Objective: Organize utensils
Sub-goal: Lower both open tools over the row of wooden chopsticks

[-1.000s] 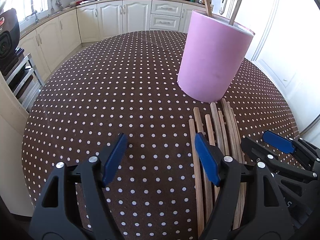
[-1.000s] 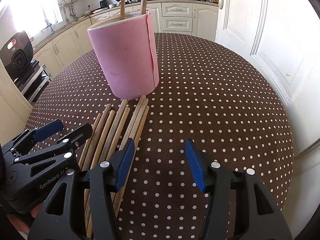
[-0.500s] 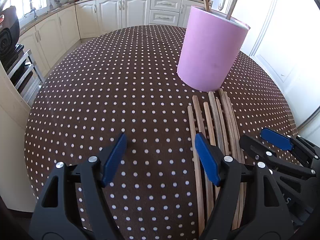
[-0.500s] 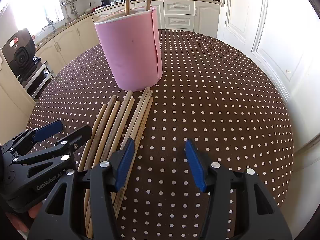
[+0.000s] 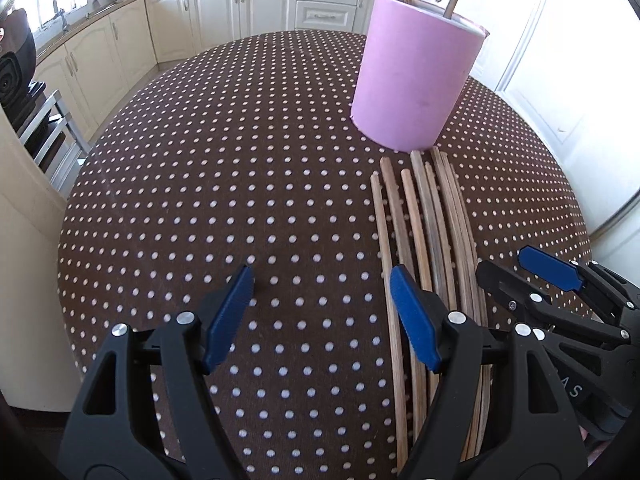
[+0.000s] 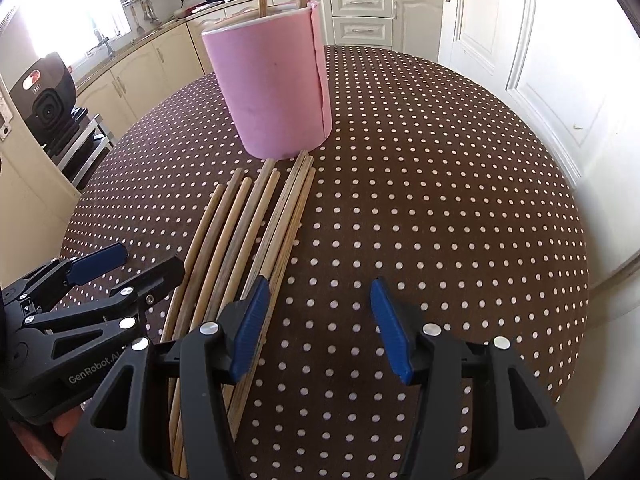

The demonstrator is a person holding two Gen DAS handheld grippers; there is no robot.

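Note:
Several wooden chopsticks (image 5: 430, 224) (image 6: 248, 224) lie side by side on the brown dotted tablecloth, their far ends close to a tall pink holder (image 5: 416, 72) (image 6: 276, 84). Two chopsticks stand inside the holder. My left gripper (image 5: 322, 288) hovers open over bare cloth just left of the bundle, nothing between its blue pads. My right gripper (image 6: 316, 300) is open to the right of the bundle, its left pad over the outermost sticks. Each gripper shows at the edge of the other's view.
The round table (image 6: 460, 200) drops off on every side. Cream kitchen cabinets (image 5: 224, 12) line the back, a white door (image 6: 560, 60) stands at the right, and a black appliance on a metal rack (image 6: 48, 100) sits at the left.
Both views have pulled back from the holder, so more of the chopsticks' length shows. Both grippers' jaws stand as before.

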